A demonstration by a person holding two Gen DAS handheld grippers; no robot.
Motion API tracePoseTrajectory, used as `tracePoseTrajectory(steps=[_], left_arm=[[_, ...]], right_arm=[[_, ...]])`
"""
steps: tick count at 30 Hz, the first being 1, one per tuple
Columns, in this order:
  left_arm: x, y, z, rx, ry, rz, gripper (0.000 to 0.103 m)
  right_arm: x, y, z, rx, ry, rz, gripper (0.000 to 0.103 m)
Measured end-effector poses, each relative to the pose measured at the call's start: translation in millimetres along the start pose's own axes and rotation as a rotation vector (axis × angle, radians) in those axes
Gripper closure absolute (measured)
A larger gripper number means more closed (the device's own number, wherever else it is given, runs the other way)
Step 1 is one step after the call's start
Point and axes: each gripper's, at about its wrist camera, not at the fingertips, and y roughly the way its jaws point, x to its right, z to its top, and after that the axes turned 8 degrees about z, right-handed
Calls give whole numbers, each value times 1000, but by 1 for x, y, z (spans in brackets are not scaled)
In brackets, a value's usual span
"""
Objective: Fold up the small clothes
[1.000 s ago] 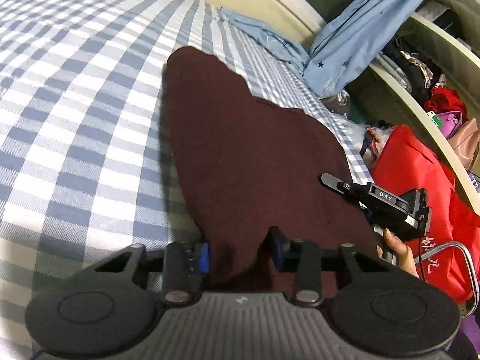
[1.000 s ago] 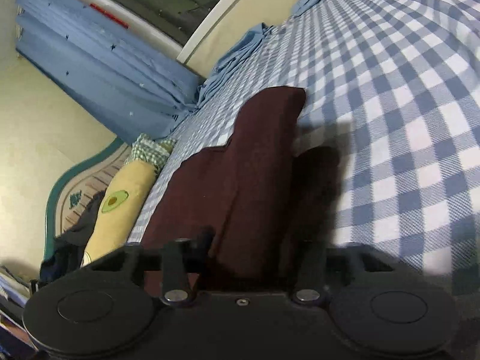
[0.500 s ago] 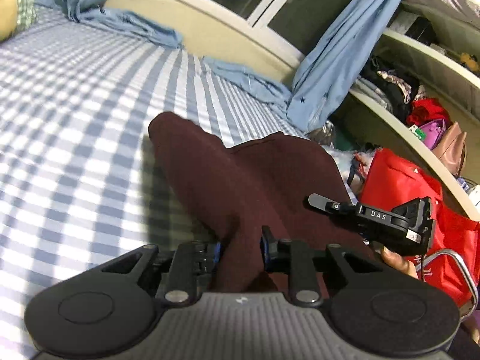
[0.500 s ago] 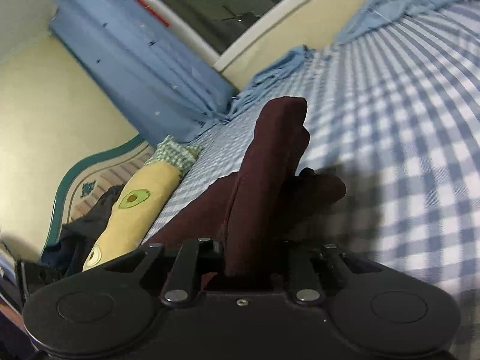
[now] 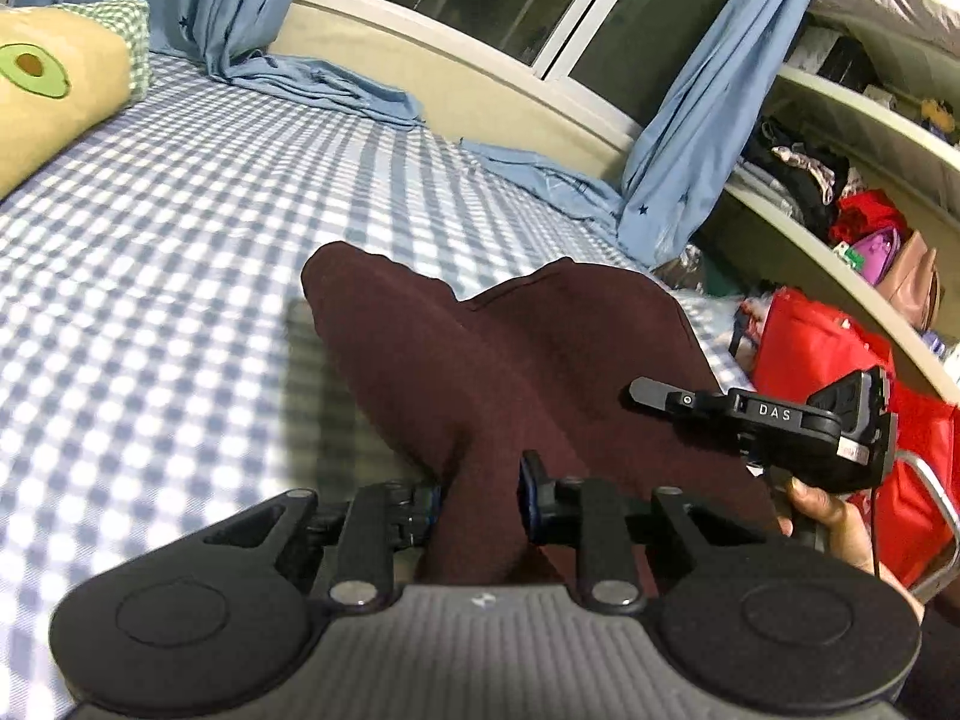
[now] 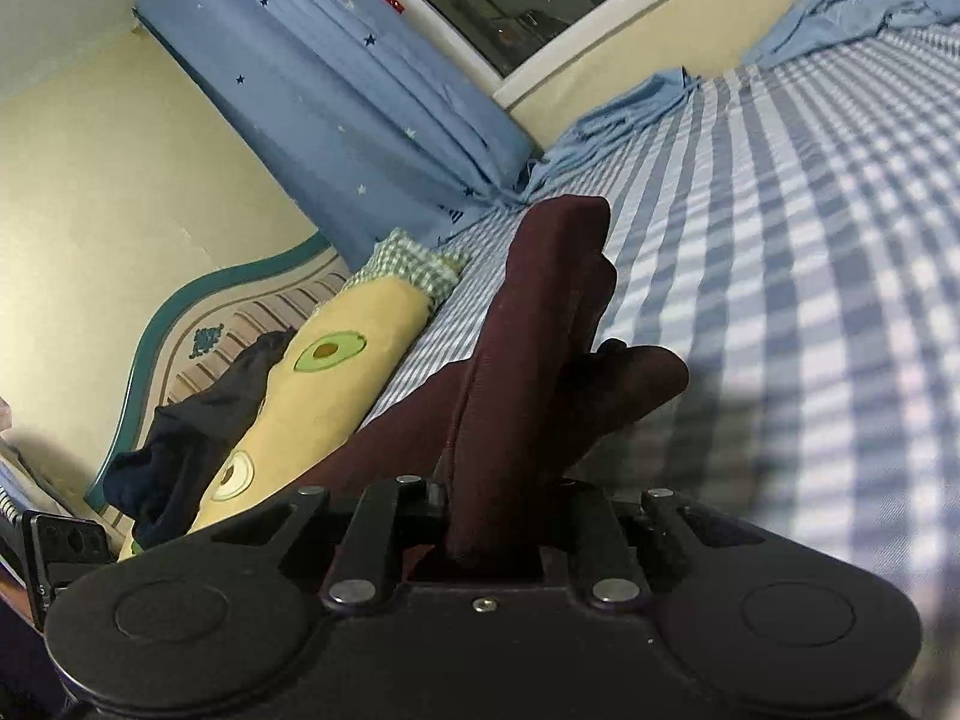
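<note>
Bed (image 5: 180, 276), largest item: blue-and-white checked sheet, carrying the work; bare checks to the left and far side.

Maroon garment (image 5: 480, 372), the task's thing: near edge raised off the sheet, far part resting on the bed. A second ago it lay flat and spread; now it hangs in a peaked, tented shape with a shadow under it, so the near hem is being carried up and over. Judged: first fold in progress, not yet laid down.

Curtains (image 6: 360, 120), blue with small stars, pooling on the bed's far edge below a dark window.

Avocado bolster (image 6: 336, 360), yellow, at the headboard, well apart from the garment.

Red bag (image 5: 840, 372) and cluttered shelves, beside the bed.

Left gripper (image 5: 480, 504): fingers pinching a bunched fold of the maroon cloth, tighter than a second ago.

Right gripper (image 6: 492, 510): fingers likewise clamped on a thick fold, seen in the left view held by a hand (image 5: 828, 516).
</note>
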Motion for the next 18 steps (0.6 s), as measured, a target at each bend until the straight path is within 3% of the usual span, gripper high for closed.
tracePoseTrajectory(steps=[10, 11, 12, 13, 14, 15, 16, 18], left_arm=[[-39, 3, -66, -57, -63, 29, 74], [-42, 4, -71, -59, -77, 33, 65], [-47, 5, -76, -62, -101, 48, 47], [-51, 4, -81, -58, -115, 74, 37], [-51, 1, -85, -41, -107, 103, 14], [-50, -2, -90, -20, -97, 140, 1], [-50, -9, -96, 19, -91, 190, 1], [-51, -21, -103, 43, -58, 246, 1]], right_arm=[[15, 4, -72, 64, 132, -67, 84], [20, 2, -75, 77, 150, -75, 83], [24, -1, -77, 85, 168, -81, 76], [28, -4, -79, 97, 186, -97, 65], [31, -9, -82, 115, 197, -122, 58], [33, -14, -85, 132, 205, -141, 39], [35, -21, -88, 150, 207, -151, 25], [36, -38, -91, 169, 197, -150, 21]])
